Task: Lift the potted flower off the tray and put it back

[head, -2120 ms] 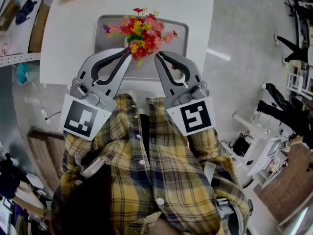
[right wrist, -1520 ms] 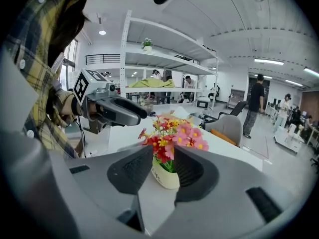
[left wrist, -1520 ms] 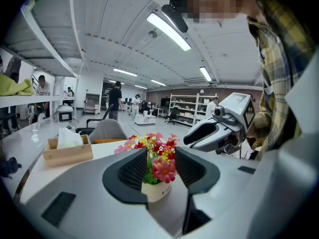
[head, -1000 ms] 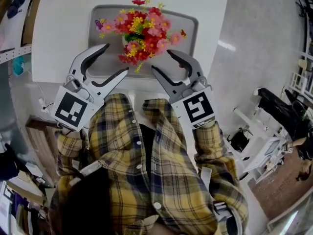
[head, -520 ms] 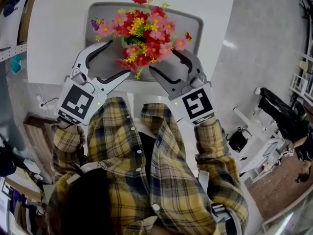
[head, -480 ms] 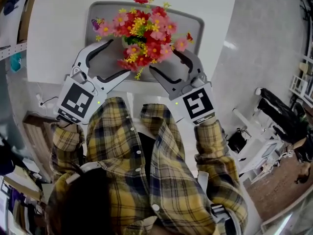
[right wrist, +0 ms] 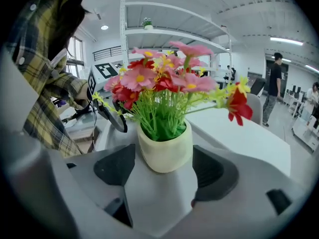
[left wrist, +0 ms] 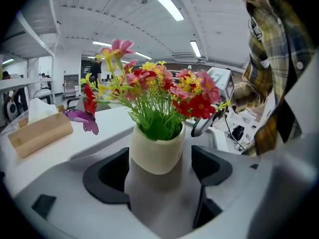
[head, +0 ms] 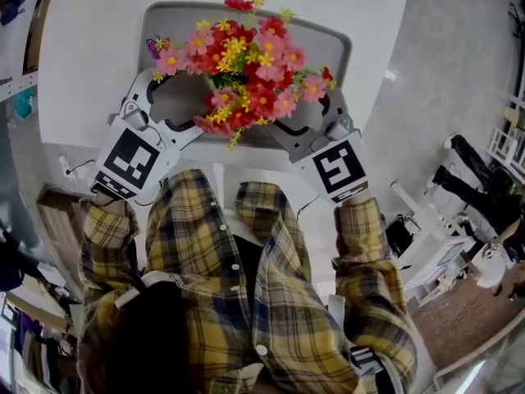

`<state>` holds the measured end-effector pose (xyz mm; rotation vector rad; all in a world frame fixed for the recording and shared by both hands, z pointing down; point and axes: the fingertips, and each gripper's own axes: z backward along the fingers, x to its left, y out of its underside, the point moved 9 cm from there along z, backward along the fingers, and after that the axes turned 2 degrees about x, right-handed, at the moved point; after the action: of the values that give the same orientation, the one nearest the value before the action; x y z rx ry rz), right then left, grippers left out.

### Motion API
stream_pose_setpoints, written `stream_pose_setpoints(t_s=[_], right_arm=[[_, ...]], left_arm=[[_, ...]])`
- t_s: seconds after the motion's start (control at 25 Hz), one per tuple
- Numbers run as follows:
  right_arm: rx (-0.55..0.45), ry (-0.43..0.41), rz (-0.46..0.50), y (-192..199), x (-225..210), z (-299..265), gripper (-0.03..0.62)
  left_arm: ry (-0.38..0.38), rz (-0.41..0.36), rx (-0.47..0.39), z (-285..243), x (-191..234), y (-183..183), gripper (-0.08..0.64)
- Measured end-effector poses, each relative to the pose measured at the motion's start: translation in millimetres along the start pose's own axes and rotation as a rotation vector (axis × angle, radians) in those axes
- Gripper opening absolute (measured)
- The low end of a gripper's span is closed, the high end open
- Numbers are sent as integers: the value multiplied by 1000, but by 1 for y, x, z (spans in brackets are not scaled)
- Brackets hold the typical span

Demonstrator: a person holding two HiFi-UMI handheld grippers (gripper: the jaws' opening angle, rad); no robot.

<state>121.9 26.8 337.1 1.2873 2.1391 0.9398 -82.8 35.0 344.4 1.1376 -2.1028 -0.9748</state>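
Observation:
A cream pot (left wrist: pixel 155 151) of red, pink and yellow flowers (head: pixel 242 64) stands upright on the grey tray (head: pixel 176 23). My left gripper (head: pixel 176 105) comes at it from the left and my right gripper (head: pixel 303 109) from the right, their tips partly hidden under the blooms. In the left gripper view the pot sits between the wide jaws with a thin gap beside each dark pad (left wrist: pixel 107 176). The right gripper view shows the same pot (right wrist: pixel 164 148) between spread pads (right wrist: pixel 214 171). Both grippers' jaws have just been opening; they are open and do not press the pot.
The tray lies on a white table (head: pixel 90 48), near its front edge. A wooden block (left wrist: pixel 37 133) sits on the table to the far left. Grey floor (head: pixel 435 72) lies to the right of the table. A person (right wrist: pixel 274 78) stands far behind.
Both grippers' jaws have spread wider on either side of the pot and both hands have sunk lower toward the tray. The flowers fill more of the head view.

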Motion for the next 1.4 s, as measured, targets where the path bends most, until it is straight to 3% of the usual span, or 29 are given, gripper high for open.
stream_pose_setpoints(t_s=[0.8, 1.4], right_arm=[[1, -134, 133, -4, -17, -19, 362], [6, -105, 139, -3, -14, -20, 362]], left_arm=[[75, -105, 19, -25, 14, -6, 374], [72, -53, 6, -27, 13, -6, 374]])
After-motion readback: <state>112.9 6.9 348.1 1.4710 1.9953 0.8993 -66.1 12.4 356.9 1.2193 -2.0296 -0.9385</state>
